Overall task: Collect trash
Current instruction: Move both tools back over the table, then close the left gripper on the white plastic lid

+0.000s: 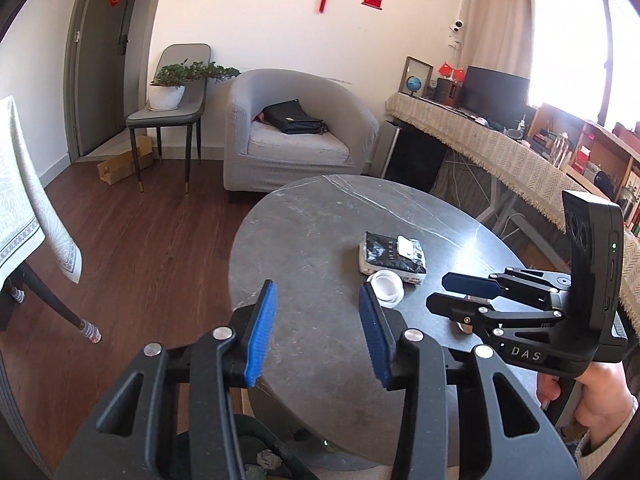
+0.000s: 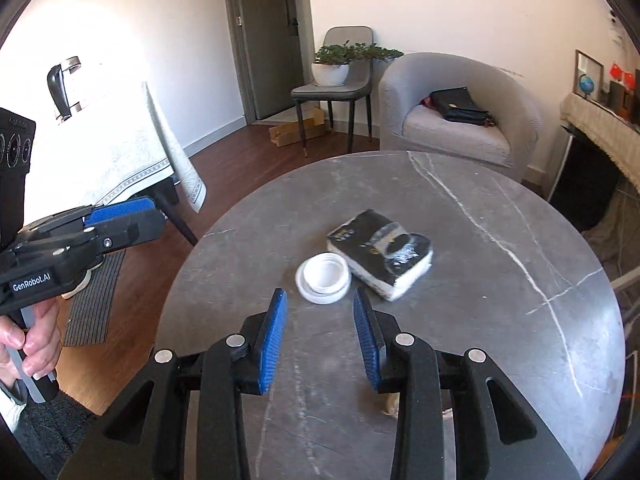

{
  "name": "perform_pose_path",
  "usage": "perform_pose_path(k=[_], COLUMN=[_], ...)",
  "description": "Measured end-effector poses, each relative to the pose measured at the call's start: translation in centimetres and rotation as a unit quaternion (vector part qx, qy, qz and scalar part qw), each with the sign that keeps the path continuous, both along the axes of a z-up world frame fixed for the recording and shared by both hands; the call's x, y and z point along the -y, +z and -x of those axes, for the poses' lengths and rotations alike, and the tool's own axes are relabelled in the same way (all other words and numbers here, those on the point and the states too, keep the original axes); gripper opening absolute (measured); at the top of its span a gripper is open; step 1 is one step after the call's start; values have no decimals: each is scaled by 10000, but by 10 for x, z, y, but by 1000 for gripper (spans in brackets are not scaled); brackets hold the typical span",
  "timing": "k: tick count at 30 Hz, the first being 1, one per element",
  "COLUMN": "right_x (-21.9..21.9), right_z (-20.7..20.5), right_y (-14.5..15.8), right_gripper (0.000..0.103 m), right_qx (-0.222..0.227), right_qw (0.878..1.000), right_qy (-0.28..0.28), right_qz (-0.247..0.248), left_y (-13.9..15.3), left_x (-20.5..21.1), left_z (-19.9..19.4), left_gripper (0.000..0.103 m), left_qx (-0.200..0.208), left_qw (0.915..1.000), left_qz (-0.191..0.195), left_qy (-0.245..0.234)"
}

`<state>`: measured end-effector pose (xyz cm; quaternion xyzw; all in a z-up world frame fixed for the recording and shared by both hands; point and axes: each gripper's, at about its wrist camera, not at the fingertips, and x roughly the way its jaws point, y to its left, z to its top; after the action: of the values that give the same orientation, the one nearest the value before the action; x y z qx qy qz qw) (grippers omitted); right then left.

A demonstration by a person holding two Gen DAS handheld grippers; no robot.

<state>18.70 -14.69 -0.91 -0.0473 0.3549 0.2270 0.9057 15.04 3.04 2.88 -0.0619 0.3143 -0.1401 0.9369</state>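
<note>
Two items on the table: a white ring-shaped lid (image 2: 323, 277) and a black-and-white tissue pack (image 2: 380, 258), touching or nearly so, the lid on the nearer side of the pack.
Table: round, dark grey marble with pale veins (image 2: 500, 216); the lid and pack sit near its middle.
Tissue pack: lies flat, with a clear torn opening on its top face; in the left wrist view (image 1: 392, 257) a bit of white tissue shows at that opening.
Lid: flat on the table, hollow side up; in the left wrist view (image 1: 385, 288) it is partly hidden behind one blue pad.
Right claw: (image 2: 320, 336) spread wide with nothing between its blue pads, above the table and pointed at the lid, which lies just beyond the tips. In the left wrist view it (image 1: 452, 294) reaches in from the right, seen side-on.
Left claw: (image 1: 318, 334) spread wide and holding nothing, over the near edge of the table, aimed toward the lid and pack. In the right wrist view it (image 2: 140, 212) is off the table's left side, above the floor.
Below the left claw: a dark bin-like shape with a crumpled grey scrap (image 1: 267, 459) in it; hard to make out.
Background: grey armchair (image 2: 460, 128) with a black bag (image 2: 460, 106) on its seat.
</note>
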Motion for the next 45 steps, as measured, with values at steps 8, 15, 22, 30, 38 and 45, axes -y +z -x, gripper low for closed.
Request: perform_pose_path(k=[8, 15, 22, 30, 38, 45], right_x=[45, 61, 63, 72, 75, 74], right_z=[-11, -11, -8, -6, -5, -5], right_y=[-6, -5, -4, -6, -8, -9], right_gripper=[35, 35, 35, 35, 35, 35], right_qx=[-94, -130, -136, -186, -222, -262], right_qw=[9994, 9991, 9993, 9992, 9992, 9993], right_qy=[-296, -306, -217, -239, -241, -202], right_qz=[-148, -248, -261, -251, -224, -147], left_y=[-22, -33, -40, -47, -53, -56], left_x=[45, 75, 87, 93, 90, 89], left_z=[-33, -47, -56, -66, -75, -78], left_gripper=[27, 21, 21, 17, 12, 0], left_qx=[-303, -292, -337, -435, -651, -751], left_qw=[9988, 9979, 9975, 9977, 9971, 9965], left_qz=[169, -16, -75, -103, -47, -53], left_qy=[-357, -573, -610, -508, -390, -362])
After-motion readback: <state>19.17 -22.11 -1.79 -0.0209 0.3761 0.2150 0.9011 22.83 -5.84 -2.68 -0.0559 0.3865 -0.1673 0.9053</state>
